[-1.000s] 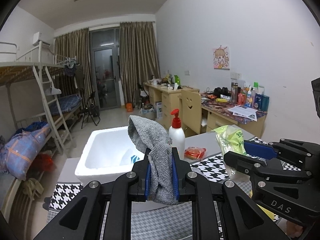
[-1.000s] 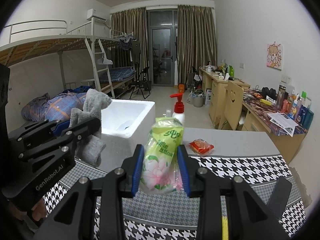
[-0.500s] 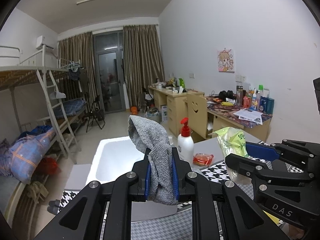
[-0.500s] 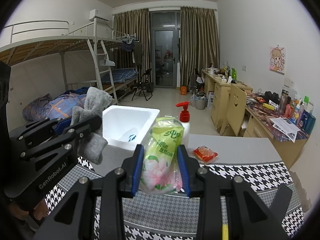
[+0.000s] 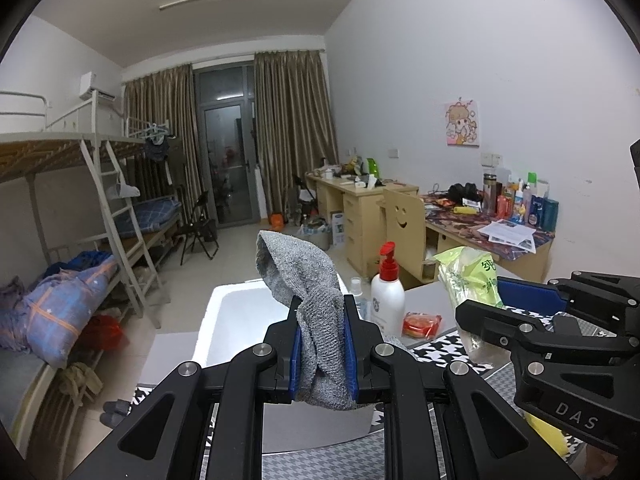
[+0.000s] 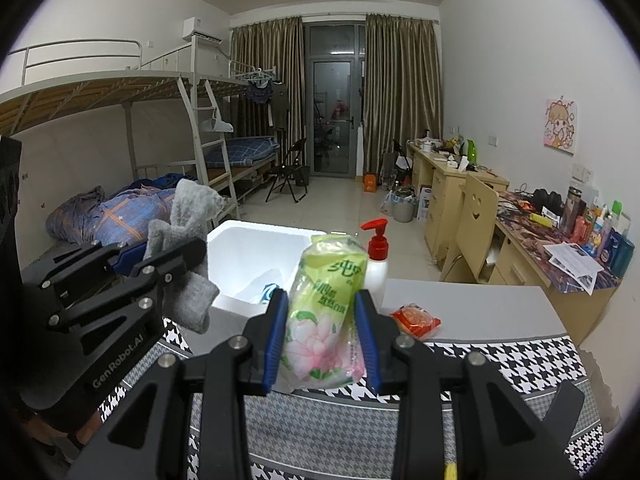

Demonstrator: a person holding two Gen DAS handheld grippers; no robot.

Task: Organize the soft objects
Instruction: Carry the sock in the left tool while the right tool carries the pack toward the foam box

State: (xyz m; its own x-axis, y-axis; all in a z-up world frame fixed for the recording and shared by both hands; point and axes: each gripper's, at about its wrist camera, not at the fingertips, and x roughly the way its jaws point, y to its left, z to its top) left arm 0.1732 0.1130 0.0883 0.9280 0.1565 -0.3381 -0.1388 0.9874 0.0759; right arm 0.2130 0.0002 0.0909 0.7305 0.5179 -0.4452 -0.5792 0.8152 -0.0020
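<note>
I judge I'm in the carry step: both soft things are lifted and headed for the white foam box (image 6: 256, 252), which sits on the tabletop (image 6: 472, 300) as my landmark.

My left gripper (image 5: 322, 344) is pinched tight on the grey sock (image 5: 304, 276), which stands up out of the jaws and droops below them, in the air on my side of the box. My right gripper (image 6: 322, 340) is clamped on the green tissue pack (image 6: 328, 312), squeezing its middle, to the right of the box and just in front of the pump bottle (image 6: 376, 256). A small red packet (image 6: 416, 316) lies further right of the box on the tabletop.

Next, I reckon each gripper needs to get over the box opening before letting go; the sock hangs limp, so it could catch on the rim.
</note>
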